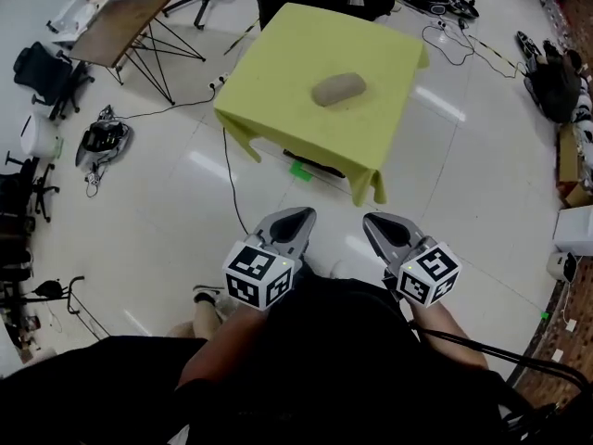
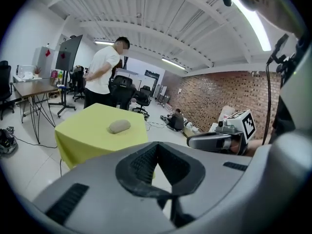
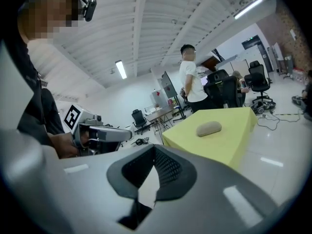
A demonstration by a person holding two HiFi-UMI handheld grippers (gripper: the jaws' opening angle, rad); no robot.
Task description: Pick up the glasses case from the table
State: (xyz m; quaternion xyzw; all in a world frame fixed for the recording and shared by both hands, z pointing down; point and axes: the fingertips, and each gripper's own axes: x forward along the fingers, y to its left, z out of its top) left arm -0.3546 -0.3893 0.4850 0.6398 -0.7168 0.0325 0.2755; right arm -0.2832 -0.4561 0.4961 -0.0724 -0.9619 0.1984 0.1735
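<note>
Forearms [image 1: 445, 327] half hidden by dark clothing, the left gripper [image 1: 300, 215] and right gripper [image 1: 374, 222] (jaws pressed together, empty) point slightly downward, the glasses case [image 1: 339, 89] well ahead on the desk [image 1: 274, 74].

Down at the bottom middle of the frame, the left hand-held gripper [image 2: 157, 147] has its jaws closed tip to tip with nothing between them. Past it, left of centre, there's the bench [image 2: 83, 140] under a yellow cloth, with the grey-beige glasses case [image 2: 119, 126] lying flat near the middle of the top. A person [image 2: 103, 72] in a white shirt stands just behind the bench at upper left, and at right the right hand-held gripper [image 2: 192, 140] pokes in with its marker cube [image 2: 245, 123], brick wall [image 2: 219, 96] behind it.
</note>
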